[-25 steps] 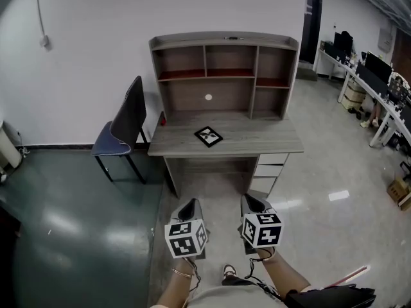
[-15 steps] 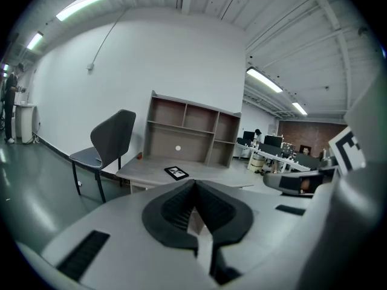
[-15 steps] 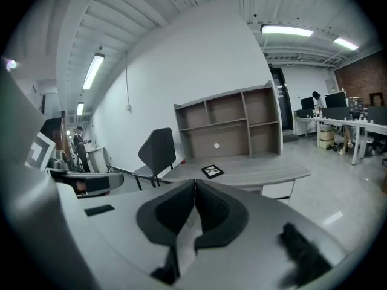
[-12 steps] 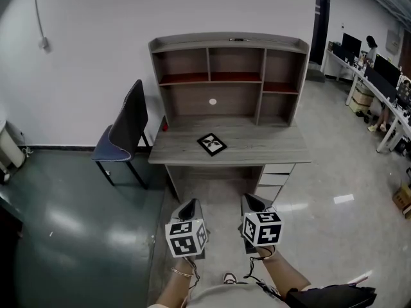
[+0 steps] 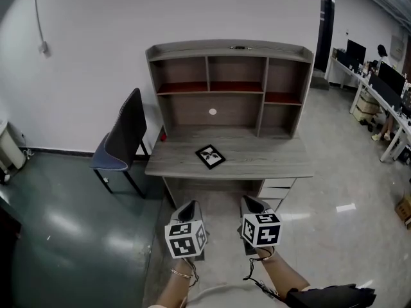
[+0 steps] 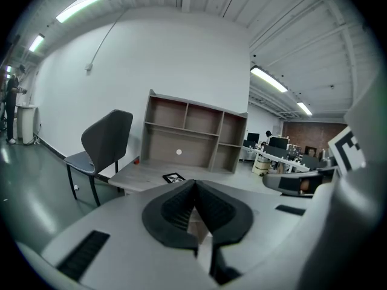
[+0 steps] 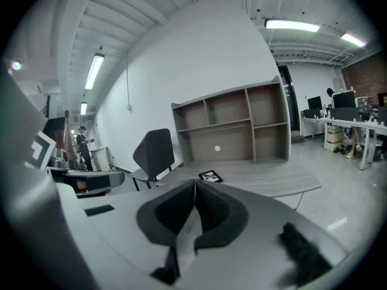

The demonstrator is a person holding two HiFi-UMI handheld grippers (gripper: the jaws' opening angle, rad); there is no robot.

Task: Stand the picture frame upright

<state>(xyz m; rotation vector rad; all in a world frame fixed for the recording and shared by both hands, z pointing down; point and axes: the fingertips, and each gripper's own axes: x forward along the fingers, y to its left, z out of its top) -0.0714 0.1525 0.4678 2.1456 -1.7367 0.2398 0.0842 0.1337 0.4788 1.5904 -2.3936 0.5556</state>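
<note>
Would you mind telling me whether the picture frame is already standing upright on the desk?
No, in the head view the picture frame lies flat, face up, on the desk.

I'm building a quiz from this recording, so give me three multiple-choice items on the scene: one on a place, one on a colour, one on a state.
1. Where is the picture frame?
A. On the floor
B. Lying flat on the desk
C. Hanging on the wall

2. What colour is the frame's border?
A. Black
B. Red
C. Yellow

3. How are the left gripper and the right gripper?
A. Both shut, holding nothing
B. Both wide open
C. Both clamped on the frame

Answers:
1. B, since the head view shows the frame face up on the desk top.
2. A, since a dark black edge surrounds the pale picture.
3. A, since each gripper view shows its jaws together with nothing between them, short of the desk.
</note>
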